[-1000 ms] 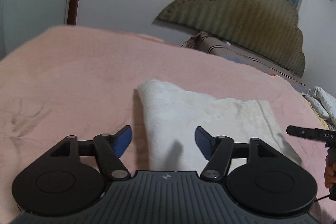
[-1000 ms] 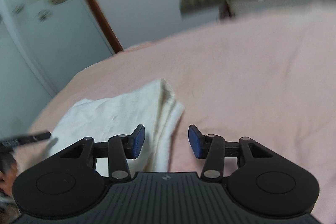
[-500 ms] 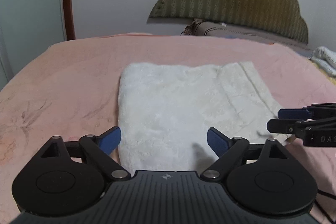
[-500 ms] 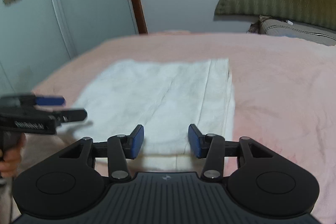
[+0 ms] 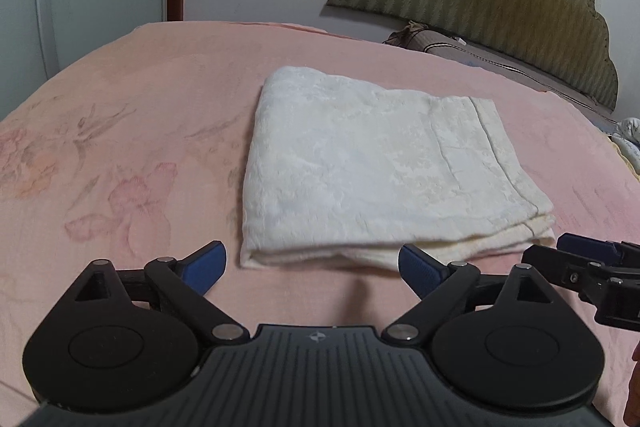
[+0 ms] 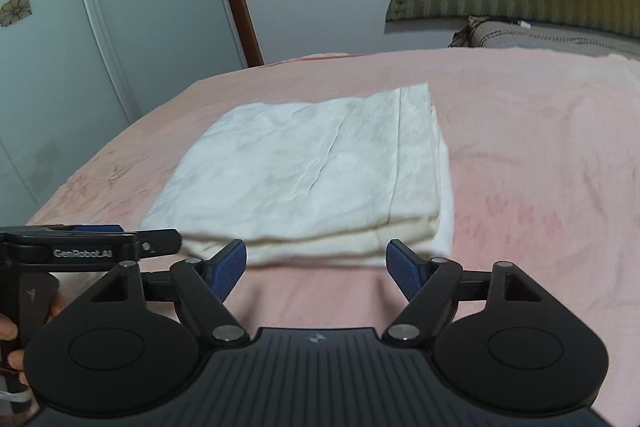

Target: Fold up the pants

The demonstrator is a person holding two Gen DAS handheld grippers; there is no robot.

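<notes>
One pair of cream-white textured cloth pants point(image 5: 376, 171), folded into a flat rectangle, lying mid-bed on one pink floral bedspread point(image 5: 120, 131). Two grippers: left gripper point(image 5: 312, 267) and right gripper point(image 6: 316, 267), jaws just opening, released, nothing between them. Fold probably finished; withdraw level, without snagging the near edge.

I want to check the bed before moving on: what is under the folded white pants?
The folded white pants lie flat on the pink bedspread, which shows all around them. Stacked cloth layers show at the near edge. Whatever lies directly beneath or between the layers is covered.
</notes>
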